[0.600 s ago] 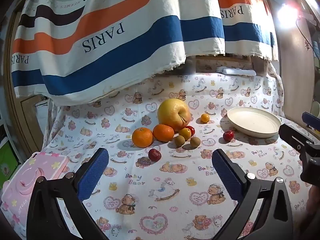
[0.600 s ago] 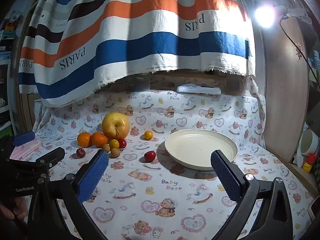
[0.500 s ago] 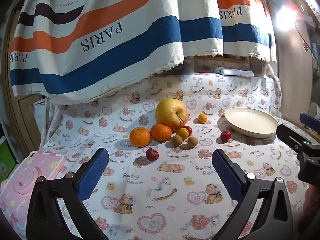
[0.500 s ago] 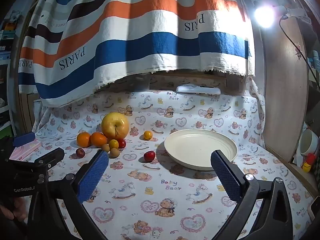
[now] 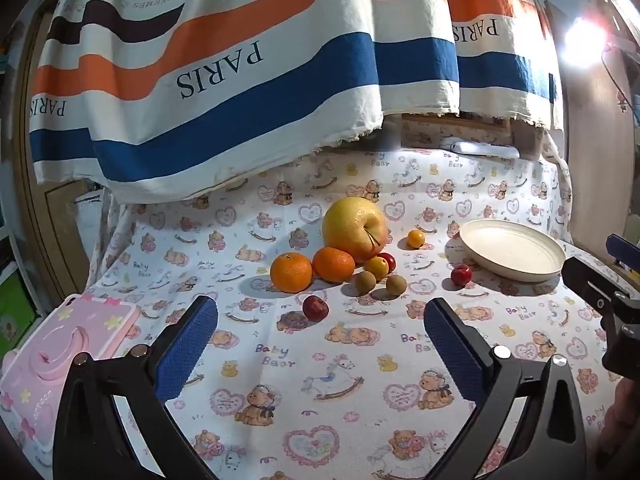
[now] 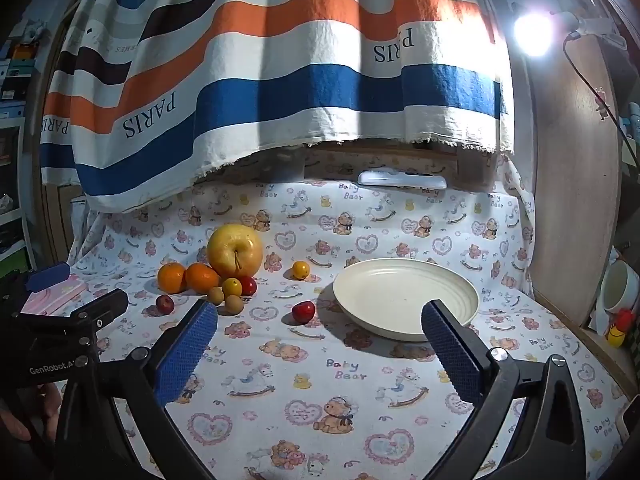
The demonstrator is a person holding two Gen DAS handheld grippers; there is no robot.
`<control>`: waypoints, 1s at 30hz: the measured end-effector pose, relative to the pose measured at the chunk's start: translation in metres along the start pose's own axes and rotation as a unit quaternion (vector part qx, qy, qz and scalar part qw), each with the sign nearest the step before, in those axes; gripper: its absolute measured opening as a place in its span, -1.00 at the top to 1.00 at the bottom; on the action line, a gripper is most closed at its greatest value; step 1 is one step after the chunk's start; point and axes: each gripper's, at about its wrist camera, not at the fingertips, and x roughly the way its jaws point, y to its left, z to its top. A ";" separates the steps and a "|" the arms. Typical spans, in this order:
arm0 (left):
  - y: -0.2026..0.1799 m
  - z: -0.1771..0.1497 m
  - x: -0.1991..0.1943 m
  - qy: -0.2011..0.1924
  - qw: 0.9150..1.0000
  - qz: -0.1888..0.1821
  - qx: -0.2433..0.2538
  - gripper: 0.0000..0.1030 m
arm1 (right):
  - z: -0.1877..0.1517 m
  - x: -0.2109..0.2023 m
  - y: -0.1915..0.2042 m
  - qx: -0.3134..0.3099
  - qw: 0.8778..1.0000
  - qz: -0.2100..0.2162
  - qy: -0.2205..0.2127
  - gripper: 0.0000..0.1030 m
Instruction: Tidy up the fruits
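**Fruit clustered on bear-print cloth, both grippers held wide and empty**

A table draped in a bear-print cloth point(image 5: 320, 360) sits under a hanging striped fabric point(image 5: 248, 80) printed "PARIS", with a bright lamp point(image 6: 534, 34) at upper right. On the cloth, a large yellow apple point(image 5: 354, 228) stands at the back of a tight cluster: 2 oranges point(image 5: 291, 272) side by side in front of it, a small yellow fruit point(image 5: 376, 267) and a small red one point(image 5: 388, 261) beside them, and 2 brown kiwi-like fruits point(image 5: 365, 282) at the front. A dark red fruit point(image 5: 315, 308) lies alone nearer the camera, another red fruit point(image 6: 303, 312) rests just left of the cream plate point(image 6: 440, 280), and a small orange-yellow fruit point(image 5: 416, 238) sits between apple and plate. The plate holds nothing.

The left gripper point(image 5: 320, 340) hovers above the cloth short of the cluster, its jaws spread wide with nothing between them. The right gripper point(image 6: 320, 344) hangs near the plate's front edge, jaws likewise apart and empty. A pink case point(image 5: 60, 352) lies at the far left of the table.
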 end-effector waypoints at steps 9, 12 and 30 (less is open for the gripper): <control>-0.001 0.002 0.000 0.001 1.000 -0.010 0.003 -0.99 | 0.000 -0.001 0.002 -0.006 1.000 0.001 0.000 -0.99; -0.001 0.002 0.000 0.000 1.000 -0.009 0.006 -0.99 | 0.000 -0.001 0.002 -0.005 1.000 0.001 0.000 -0.99; 0.000 0.004 -0.008 -0.019 1.000 -0.011 0.004 -0.99 | 0.002 0.001 -0.002 0.001 1.000 -0.012 0.011 -0.99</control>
